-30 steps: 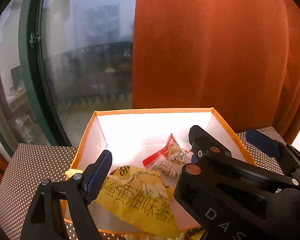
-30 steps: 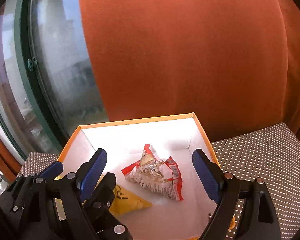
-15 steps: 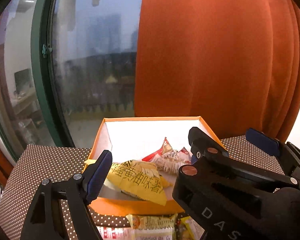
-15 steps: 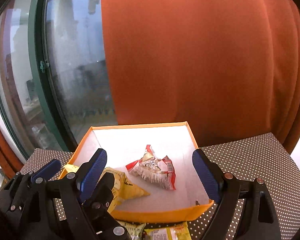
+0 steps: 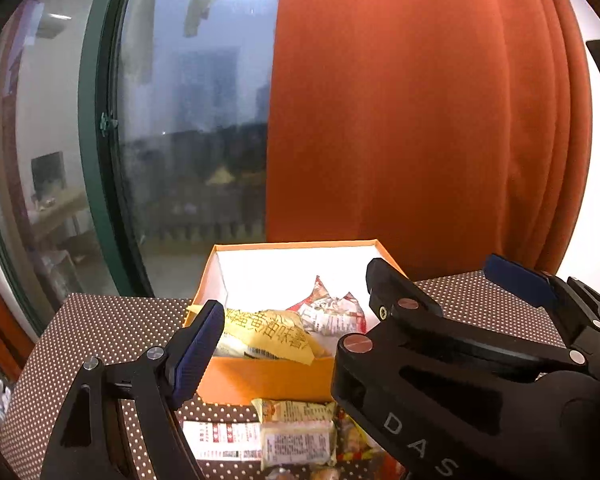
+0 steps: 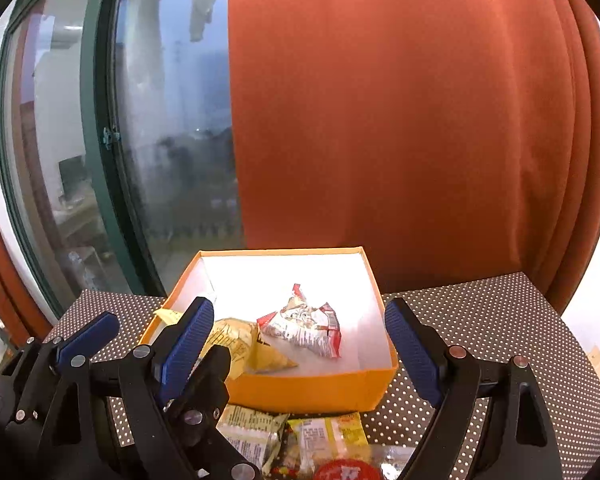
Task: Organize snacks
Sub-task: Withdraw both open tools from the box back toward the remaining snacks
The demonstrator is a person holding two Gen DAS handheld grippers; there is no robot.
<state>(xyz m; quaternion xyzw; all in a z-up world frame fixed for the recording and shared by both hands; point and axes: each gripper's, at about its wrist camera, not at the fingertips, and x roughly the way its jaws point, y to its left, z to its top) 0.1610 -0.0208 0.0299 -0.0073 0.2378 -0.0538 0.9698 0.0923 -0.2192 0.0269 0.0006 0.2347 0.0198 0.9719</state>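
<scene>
Both grippers have been drawn back from the box [image 6: 308, 394], exposing loose packets [image 6: 292, 436] before it. Left gripper [image 5: 296, 320] and right gripper [image 6: 300, 344] are spread, empty; the packets lie below, nearer the right.

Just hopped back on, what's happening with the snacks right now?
Both grippers are open and empty, held above the polka-dot table. The left gripper and right gripper face the orange box, which holds a yellow chip bag and a red-and-white packet. More snack packets wait in front of it.
</scene>
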